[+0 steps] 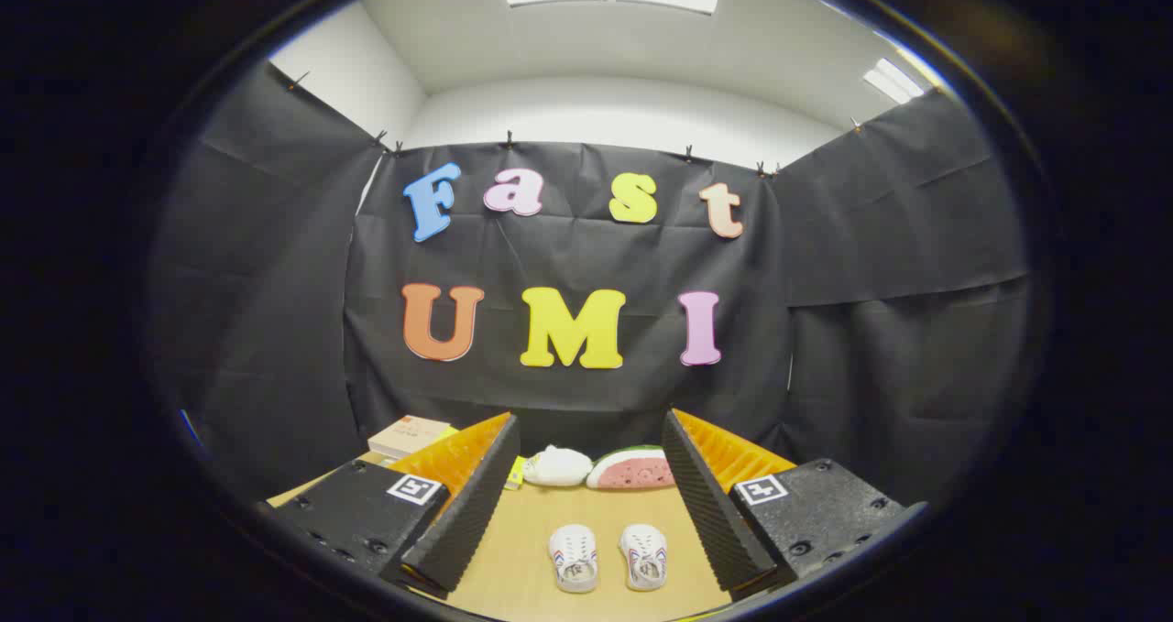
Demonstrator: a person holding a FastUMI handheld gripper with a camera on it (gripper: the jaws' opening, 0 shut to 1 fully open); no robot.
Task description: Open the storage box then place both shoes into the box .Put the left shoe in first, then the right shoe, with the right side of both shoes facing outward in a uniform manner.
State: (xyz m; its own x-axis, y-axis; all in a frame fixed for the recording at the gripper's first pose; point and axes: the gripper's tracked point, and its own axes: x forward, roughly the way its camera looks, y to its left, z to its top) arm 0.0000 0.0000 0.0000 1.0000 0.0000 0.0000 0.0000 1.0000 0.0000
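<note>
Shoes come first: two small white shoes with red and blue stripes sit side by side on the light wooden table point(522, 521), toes pointing away from the camera. The left white shoe point(575, 557) and the right white shoe point(644, 555) are close together but not touching.

Both shoes lie between the two fingers of the gripper point(586, 512), low down and near the camera. The fingers are spread wide apart and hold nothing. Each finger has a black ridged pad point(467, 512) on the inside and an orange back. Black blocks with little square markers sit at the base of the fingers.

Beyond the shoes, at the far end of the table near the black cloth wall, a soft white lump point(559, 466) lies just beside a red and green watermelon slice toy point(632, 469). Past the left finger, a flat tan box point(408, 436) rests on the table.
</note>
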